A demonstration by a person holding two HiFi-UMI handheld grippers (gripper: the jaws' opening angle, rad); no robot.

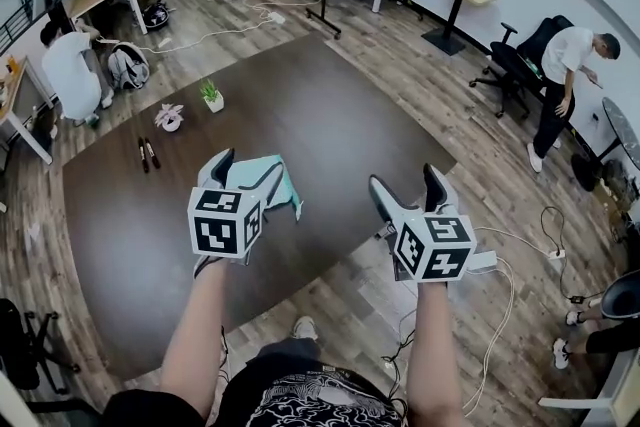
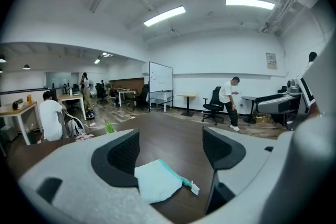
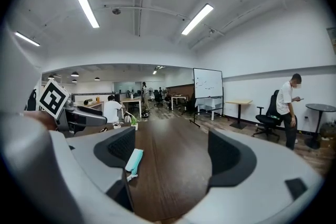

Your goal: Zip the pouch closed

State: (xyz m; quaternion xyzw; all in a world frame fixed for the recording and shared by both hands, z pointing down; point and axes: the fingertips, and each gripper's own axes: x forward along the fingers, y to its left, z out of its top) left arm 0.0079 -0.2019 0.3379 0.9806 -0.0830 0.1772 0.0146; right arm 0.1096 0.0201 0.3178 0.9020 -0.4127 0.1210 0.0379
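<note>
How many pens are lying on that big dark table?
2. One pen and a second pen lie side by side near the table's left edge, close to the pink object. The left gripper may hide others.

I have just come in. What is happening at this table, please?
A person holds a gripper in each hand over a dark table. The left gripper hangs just above a light teal pouch that lies flat on the table. Its jaws are apart and hold nothing. The right gripper is off to the side near the table's edge, also open and empty. Neither gripper touches the pouch yet.
</note>
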